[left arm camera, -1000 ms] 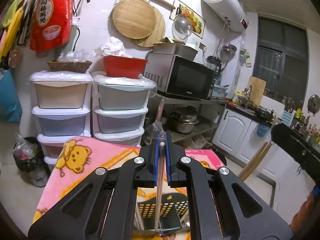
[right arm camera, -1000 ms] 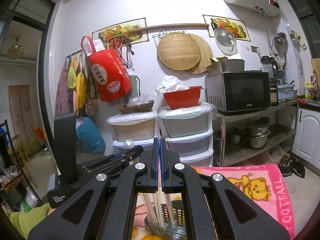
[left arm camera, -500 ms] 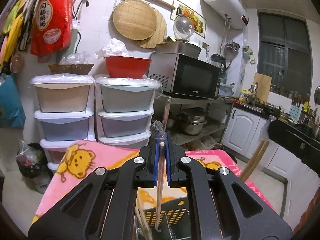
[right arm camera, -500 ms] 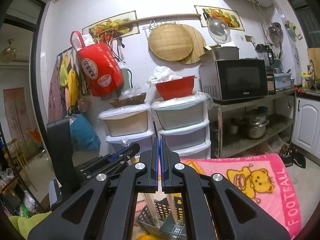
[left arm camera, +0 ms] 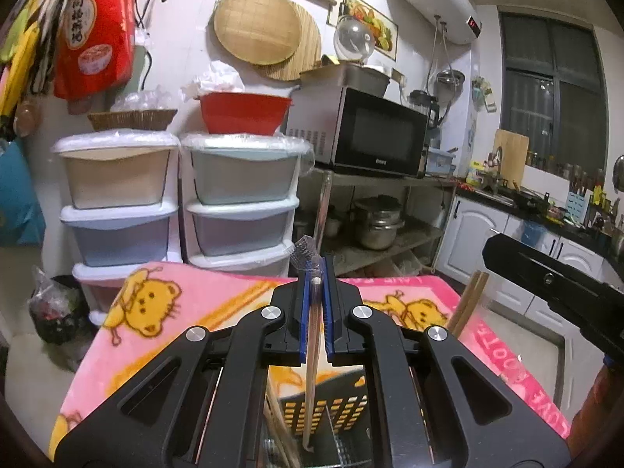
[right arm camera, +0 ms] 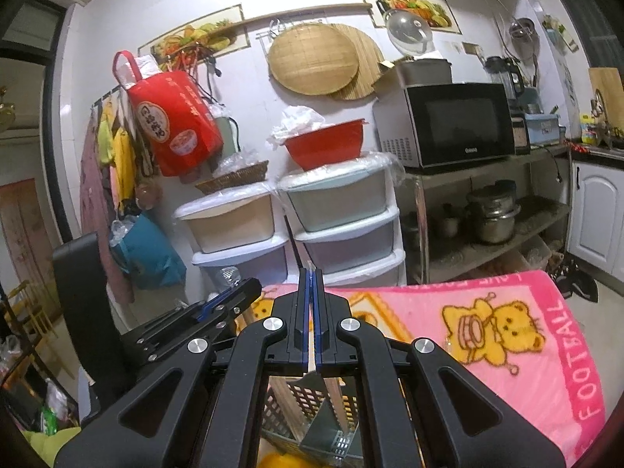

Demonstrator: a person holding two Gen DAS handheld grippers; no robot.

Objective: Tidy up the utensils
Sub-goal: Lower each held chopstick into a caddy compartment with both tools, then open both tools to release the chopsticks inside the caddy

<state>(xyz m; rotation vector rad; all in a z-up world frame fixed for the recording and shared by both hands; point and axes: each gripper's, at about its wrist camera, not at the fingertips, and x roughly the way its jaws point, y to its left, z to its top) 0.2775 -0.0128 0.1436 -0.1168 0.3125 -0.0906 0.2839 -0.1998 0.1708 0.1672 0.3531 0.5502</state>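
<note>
Left wrist view: the left claw [left arm camera: 315,312] is closed on a single pale wooden chopstick [left arm camera: 311,382] pinched between its blue pads. The stick is slim, plain and light tan, with a squared top end that shows just above the pads, and it hangs nearly upright. Its lower end reaches into a dark slotted utensil basket [left arm camera: 343,409] that sits on the counter [left arm camera: 218,304], which is covered by a pink blanket printed with yellow bear cartoons. More wooden sticks lean inside the basket at the left. A scrap of clear plastic wrap clings to the tip of the left pad. At the right of this view the right claw's black body reaches in, with a pair of tan chopsticks [left arm camera: 466,304] slanting down from it.

From the right wrist view, the right claw [right arm camera: 311,323] is likewise clamped shut, and a thin pale stick shows in the narrow slit between its blue pads. Beneath it the basket [right arm camera: 312,413] shows a lattice wall and a grey divider that splits it into compartments; tan chopsticks stand in it on both sides of the divider. The left claw [right arm camera: 234,292] lies low at the left, just above the blanket's edge.
</note>
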